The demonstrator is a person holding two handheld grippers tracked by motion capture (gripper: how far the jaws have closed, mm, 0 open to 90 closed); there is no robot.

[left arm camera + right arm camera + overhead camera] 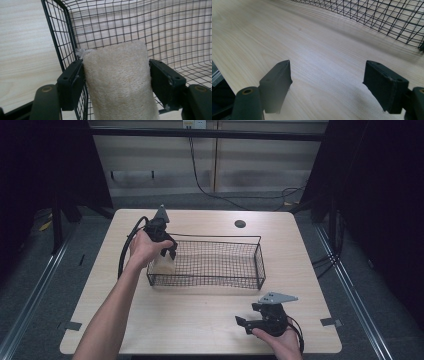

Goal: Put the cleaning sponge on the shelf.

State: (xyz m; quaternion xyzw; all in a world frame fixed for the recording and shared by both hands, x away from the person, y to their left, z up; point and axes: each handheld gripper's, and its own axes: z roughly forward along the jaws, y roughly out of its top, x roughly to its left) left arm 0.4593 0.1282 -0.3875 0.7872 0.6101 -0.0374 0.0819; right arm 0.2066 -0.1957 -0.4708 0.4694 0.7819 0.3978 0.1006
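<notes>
Wooden table (200,320), pale and round-cornered, carries everything described here. All positions are given relative to the wire basket.

Wire basket (210,262): a long, shallow black mesh tray lying crosswise near the middle of the table, its mesh floor bare across most of its length. In the left gripper view its corner post and side wall (60,45) rise just beside the left-hand jaw, and the mesh floor curves away behind.

Loofah sponge (163,264): a cream, coarse-fibred block that stands upright at the basket's left end, inside the wire wall. The left gripper view shows its rough weave (120,85) and a frayed tuft at its upper left corner.

Left gripper (165,249): held in the person's left hand (145,247) over the basket's left end, jaws pointing downward into it. The two black pads press against opposite sides of the loofah sponge and pinch it between them.

Right gripper (247,324): held in the person's right hand (280,340) on the near side of the basket, in front of its right end and well apart from it. Its jaws are spread wide, with only bare tabletop between them; the basket's mesh shows at the upper right of the right gripper view.
</notes>
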